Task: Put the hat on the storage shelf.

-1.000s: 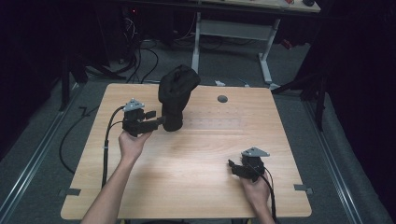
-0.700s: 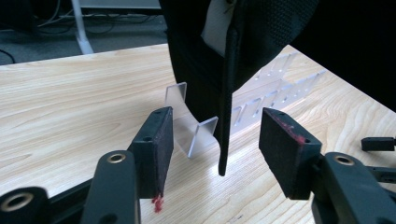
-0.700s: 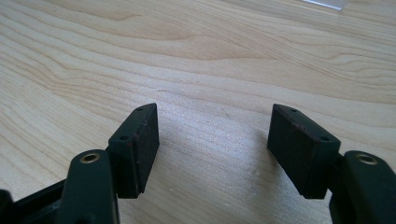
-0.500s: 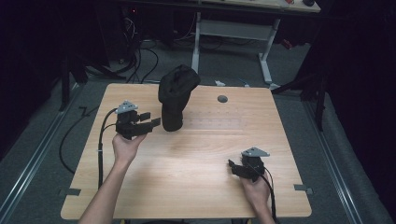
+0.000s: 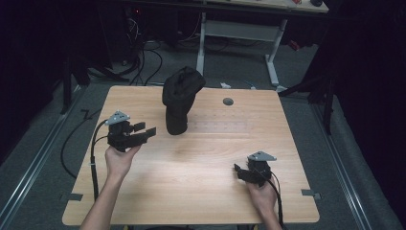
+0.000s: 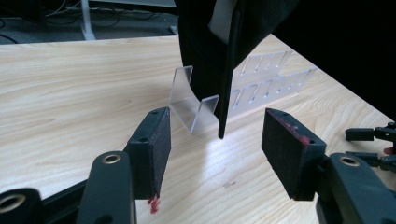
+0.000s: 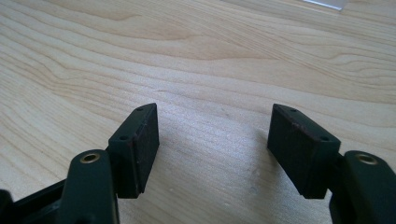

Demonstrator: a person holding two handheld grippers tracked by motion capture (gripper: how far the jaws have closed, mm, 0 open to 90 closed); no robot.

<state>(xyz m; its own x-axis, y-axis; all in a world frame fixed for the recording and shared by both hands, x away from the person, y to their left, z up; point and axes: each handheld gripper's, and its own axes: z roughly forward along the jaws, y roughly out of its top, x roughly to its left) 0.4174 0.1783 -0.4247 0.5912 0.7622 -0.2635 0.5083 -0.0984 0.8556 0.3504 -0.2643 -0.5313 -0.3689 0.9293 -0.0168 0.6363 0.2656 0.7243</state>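
The left gripper (image 5: pixel 143 132) has its jaws standing apart with nothing between the pads; they have just been opening, and in the left gripper view the black pads (image 6: pixel 156 149) frame bare wood and point toward the foot of a clear plastic stand (image 6: pixel 194 105). On that stand hangs a black cap (image 5: pixel 179 98), its dark cloth draping down over the clear plastic so that only the lower curved lip of the stand shows. Seen from the high view, the cap stands upright near the middle of the far half of the table (image 5: pixel 201 191), and the left gripper sits just beside it on the left side, close to it but not touching. Behind the stand in the left gripper view, a flat clear slotted plate (image 6: pixel 266 81) lies on the wood. The right gripper (image 5: pixel 239 172) rests low at the near right part of the table, well apart from the cap, and its jaws are also wide with only bare wood grain between the pads (image 7: pixel 137 147). A small round dark hole (image 5: pixel 228 101) marks the tabletop to the right of the cap, near the far edge.
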